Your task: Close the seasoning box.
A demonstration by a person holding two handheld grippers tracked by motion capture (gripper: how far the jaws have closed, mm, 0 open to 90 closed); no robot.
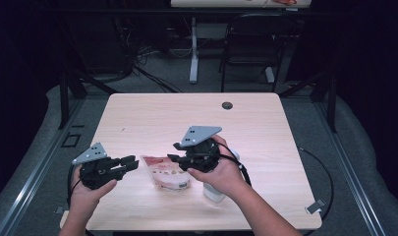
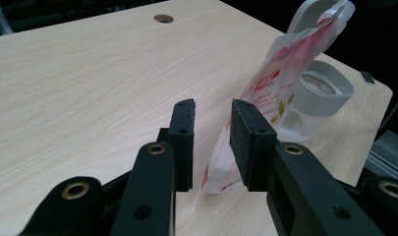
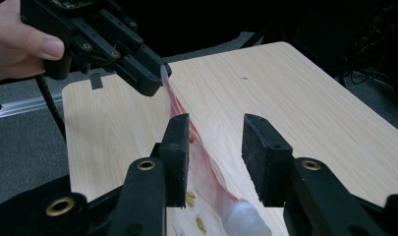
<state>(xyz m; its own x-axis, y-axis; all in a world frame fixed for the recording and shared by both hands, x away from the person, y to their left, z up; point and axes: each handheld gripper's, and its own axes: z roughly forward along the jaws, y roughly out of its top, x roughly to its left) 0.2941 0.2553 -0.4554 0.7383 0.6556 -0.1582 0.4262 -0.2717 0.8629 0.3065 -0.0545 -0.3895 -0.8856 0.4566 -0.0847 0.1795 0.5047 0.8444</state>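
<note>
**Both grippers parted around a red-and-white pouch**

Right gripper has its jaws apart, and the red-and-white pouch runs up between them, lying against the inner face of the left-hand pad; whether that pad presses on it cannot be told, and the other pad stands clear of it. In the high view the same gripper sits at the pouch's right end. The left gripper is also parted: the pouch rises just past its right-hand pad, not squeezed between the two. From the right gripper view the left gripper's tips meet the pouch's upper edge, though a true grip there cannot be made out.

The pouch lies on the table near its front edge, a little left of the middle, between the two hands. A clear container with a grey rim stands just behind the pouch, close to the front right part of the table. A small round grommet is set near the far edge.
</note>
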